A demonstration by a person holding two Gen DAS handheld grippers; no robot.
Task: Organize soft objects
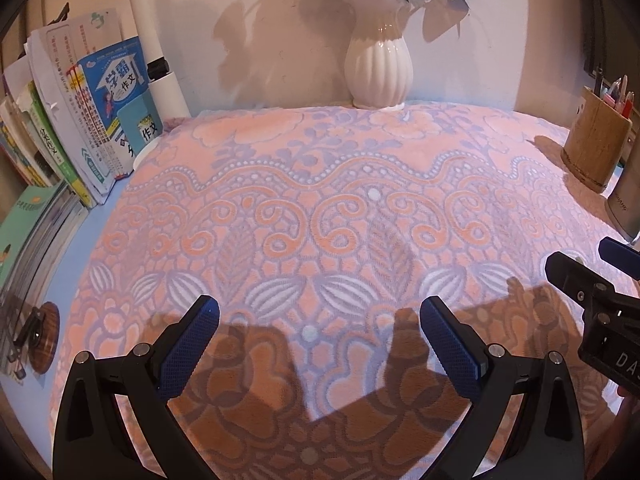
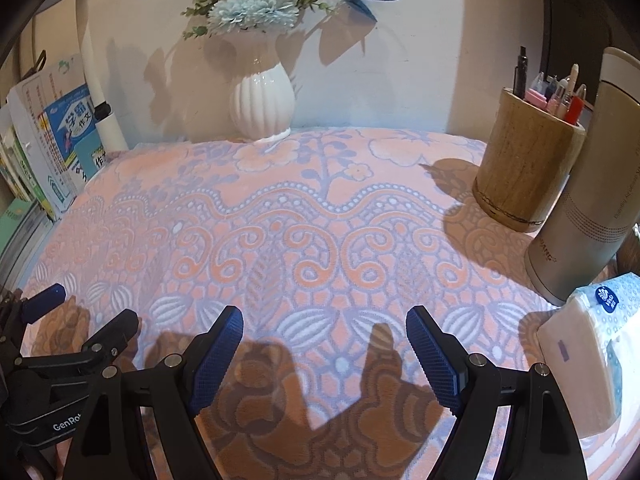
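Across mid-frame the blanket lies spread and unfolded, both grippers hovering, fingers wide apart, holding nothing.

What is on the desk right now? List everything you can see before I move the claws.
Blanket: one, pink with lilac and white floral pattern, spread flat over most of the desk.
Vase: one, white ribbed, holding blue and white flowers, back centre against the wall.
Books: a leaning row, count unclear, mostly blue, green and white, back left.
Lamp stem: one, white, beside the books.
Pen holder: one, wooden, full of pens, right on the blanket.
Flask: one, beige, right of the pen holder.
Tissue pack: one, white and blue, near right edge.
Left claw: black with blue pads, open over the blanket's near part.
Right claw: same colours, open, nothing between the pads.
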